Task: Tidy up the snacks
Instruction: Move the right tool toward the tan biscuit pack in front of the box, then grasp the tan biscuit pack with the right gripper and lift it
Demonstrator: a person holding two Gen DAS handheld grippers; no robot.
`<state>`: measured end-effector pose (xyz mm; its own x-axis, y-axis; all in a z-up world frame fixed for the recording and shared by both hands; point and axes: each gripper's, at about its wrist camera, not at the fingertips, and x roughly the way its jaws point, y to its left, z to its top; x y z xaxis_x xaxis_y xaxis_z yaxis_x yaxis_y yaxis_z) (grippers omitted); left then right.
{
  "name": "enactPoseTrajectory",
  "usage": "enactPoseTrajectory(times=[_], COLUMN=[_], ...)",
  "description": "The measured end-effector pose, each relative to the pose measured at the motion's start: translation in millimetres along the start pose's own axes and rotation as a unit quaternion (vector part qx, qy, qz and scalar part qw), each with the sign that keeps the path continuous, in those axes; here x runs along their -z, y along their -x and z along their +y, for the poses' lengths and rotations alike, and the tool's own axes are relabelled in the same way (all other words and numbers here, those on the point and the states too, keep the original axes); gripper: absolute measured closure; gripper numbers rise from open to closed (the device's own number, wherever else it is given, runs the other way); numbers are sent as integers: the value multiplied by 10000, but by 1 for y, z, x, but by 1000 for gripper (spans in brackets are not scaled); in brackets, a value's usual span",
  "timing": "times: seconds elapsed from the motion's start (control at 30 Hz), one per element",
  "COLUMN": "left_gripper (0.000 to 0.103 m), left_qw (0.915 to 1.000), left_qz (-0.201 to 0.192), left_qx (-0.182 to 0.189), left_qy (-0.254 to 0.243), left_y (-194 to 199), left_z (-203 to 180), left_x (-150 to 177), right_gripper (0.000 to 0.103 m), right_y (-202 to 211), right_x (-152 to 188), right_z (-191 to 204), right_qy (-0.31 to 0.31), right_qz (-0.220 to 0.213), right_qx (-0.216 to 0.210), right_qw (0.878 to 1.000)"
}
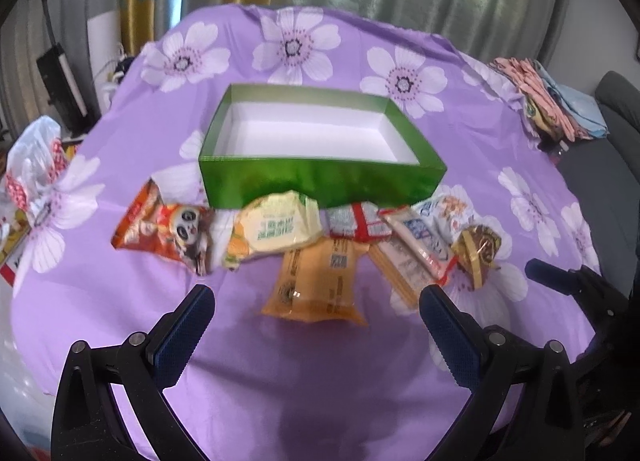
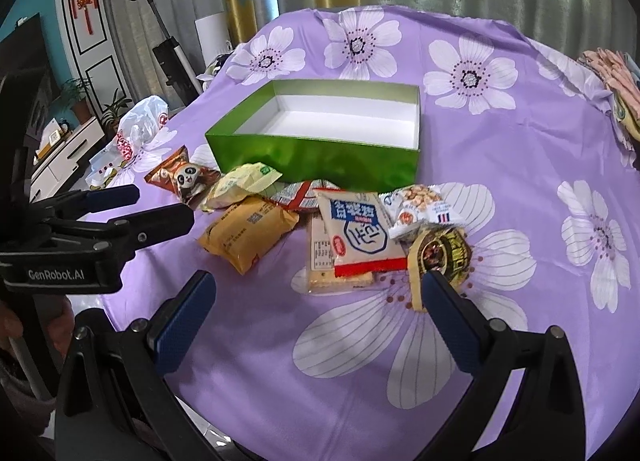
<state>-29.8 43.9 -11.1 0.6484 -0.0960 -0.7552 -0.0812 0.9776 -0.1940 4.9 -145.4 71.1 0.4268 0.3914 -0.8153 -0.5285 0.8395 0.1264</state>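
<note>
An empty green box with a white inside sits mid-table. Snacks lie in a row in front of it: a panda packet, a pale yellow packet, an orange packet, a blue-and-white cracker pack and a gold-brown sweet. My left gripper hovers open just short of the orange packet. My right gripper is open and holds nothing, its right finger close to the gold-brown sweet.
A purple flowered cloth covers the round table. A white plastic bag lies at the left edge and folded cloths at the far right. A grey sofa stands beyond the right edge.
</note>
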Motion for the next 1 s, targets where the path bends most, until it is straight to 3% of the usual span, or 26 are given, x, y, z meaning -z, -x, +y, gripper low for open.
enactPoseTrajectory(times=[0.17, 0.37, 0.5, 0.67, 0.87, 1.0], left_gripper=[1, 1, 1, 3, 22, 39], left_qw=[9988, 9946, 9945, 9925, 9900, 9874], left_qz=[184, 258, 229, 357, 548, 657], left_qx=[432, 850, 895, 1081, 1156, 1255], left_qy=[171, 542, 490, 445, 589, 699], left_y=[-11, -25, -33, -53, -71, -76], left_z=[14, 31, 34, 37, 40, 43], left_x=[13, 15, 10, 1, -5, -4], right_gripper=[0, 8, 20, 23, 27, 40], right_y=[-16, -41, -60, -81, -106, -114], right_x=[15, 18, 13, 5, -7, -8], right_z=[1, 14, 31, 38, 43, 45], right_qy=[-41, -164, -55, 53, 144, 220], right_qz=[173, 245, 293, 345, 429, 510], right_qx=[-361, -1219, -1481, -1457, -1438, -1463], right_qw=[9992, 9921, 9885, 9887, 9886, 9877])
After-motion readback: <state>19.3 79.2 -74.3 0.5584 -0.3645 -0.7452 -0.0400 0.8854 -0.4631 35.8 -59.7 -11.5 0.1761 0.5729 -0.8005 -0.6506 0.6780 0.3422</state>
